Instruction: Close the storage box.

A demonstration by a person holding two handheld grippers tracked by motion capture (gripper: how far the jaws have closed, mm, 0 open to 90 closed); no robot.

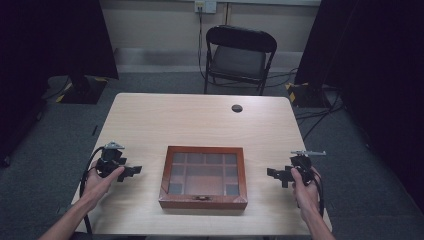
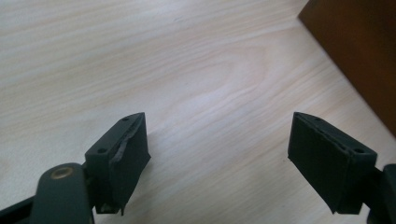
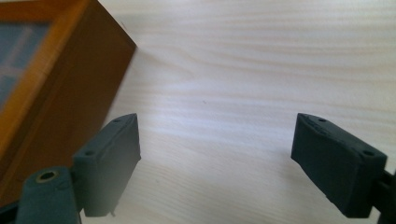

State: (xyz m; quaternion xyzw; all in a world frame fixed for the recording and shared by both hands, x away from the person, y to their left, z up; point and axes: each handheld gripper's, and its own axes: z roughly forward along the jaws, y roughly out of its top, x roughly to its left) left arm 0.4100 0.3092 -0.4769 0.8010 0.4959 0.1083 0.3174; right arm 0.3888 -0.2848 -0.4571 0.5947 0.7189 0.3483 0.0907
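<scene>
Evidently we should bring both wide-jawed grippers, left gripper (image 1: 131, 171) and right gripper (image 1: 274, 174), squarely toward the wooden box (image 1: 203, 176) on the counter (image 1: 200, 120)

no readable text, label, brand, number or sign on anything here.

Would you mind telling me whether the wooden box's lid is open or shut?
Shut. The wooden box lies flat on the table, its glass-paned lid level with the frame and the small front clasp down.
</scene>
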